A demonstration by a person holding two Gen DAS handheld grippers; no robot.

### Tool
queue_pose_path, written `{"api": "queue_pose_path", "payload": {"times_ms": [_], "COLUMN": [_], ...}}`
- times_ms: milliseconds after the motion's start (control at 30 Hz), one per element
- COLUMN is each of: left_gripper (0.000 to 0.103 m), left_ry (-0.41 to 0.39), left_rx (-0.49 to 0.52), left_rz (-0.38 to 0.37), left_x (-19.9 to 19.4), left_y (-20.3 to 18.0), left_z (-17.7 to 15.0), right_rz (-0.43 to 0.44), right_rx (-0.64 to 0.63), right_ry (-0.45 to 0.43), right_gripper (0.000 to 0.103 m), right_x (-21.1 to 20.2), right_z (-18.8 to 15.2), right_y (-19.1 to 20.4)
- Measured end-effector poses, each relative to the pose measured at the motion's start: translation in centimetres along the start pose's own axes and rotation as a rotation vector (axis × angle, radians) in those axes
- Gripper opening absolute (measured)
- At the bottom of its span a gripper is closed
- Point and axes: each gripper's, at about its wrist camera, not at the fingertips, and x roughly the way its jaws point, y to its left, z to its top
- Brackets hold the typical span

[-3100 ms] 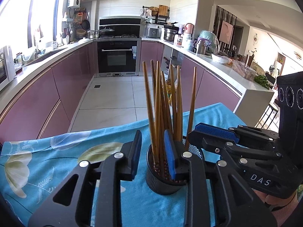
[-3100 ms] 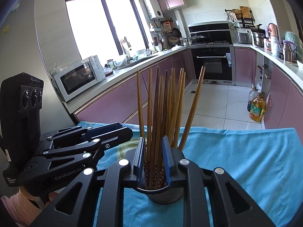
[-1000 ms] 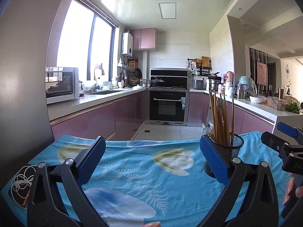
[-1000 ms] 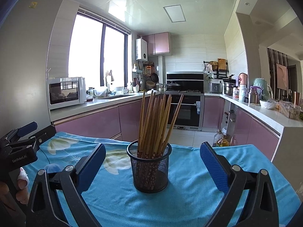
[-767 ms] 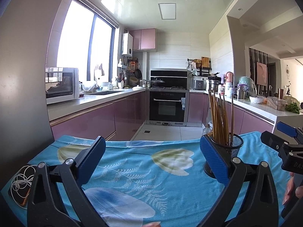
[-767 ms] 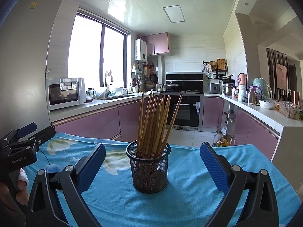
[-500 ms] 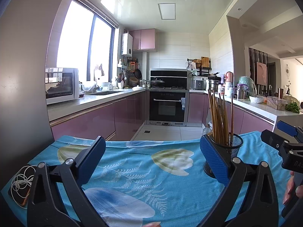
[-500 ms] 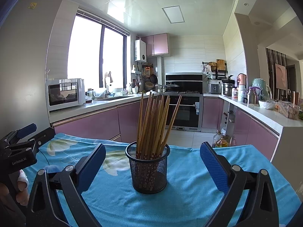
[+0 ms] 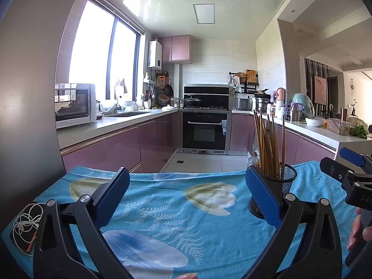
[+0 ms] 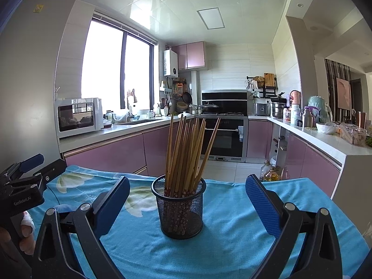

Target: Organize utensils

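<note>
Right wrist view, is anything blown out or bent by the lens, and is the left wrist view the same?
Right wrist view: the window is blown out to white, the glossy ceiling shows glare, the tall grey panel bows, yet the black mesh cup of brown wooden chopsticks is sharp. Left wrist view: same white window, same curved edges, cup partly hidden behind the left gripper's blue pad.
</note>
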Motion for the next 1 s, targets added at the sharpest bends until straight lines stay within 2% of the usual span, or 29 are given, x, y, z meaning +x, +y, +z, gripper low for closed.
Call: {"api": "queue_pose_path", "payload": {"times_ms": [1000], "left_gripper": [0.098], "left_ry": [0.001], "left_rx": [-0.001], "left_rz": [-0.002], "left_x": [0.0], "left_y": [0.0], "left_z": [-0.01], "right_rz": [-0.001], "right_rx": [0.003], "right_ry": [0.003], "right_gripper": [0.096], "right_x": [-0.06], "right_z": [0.0], "right_y": [0.04]}}
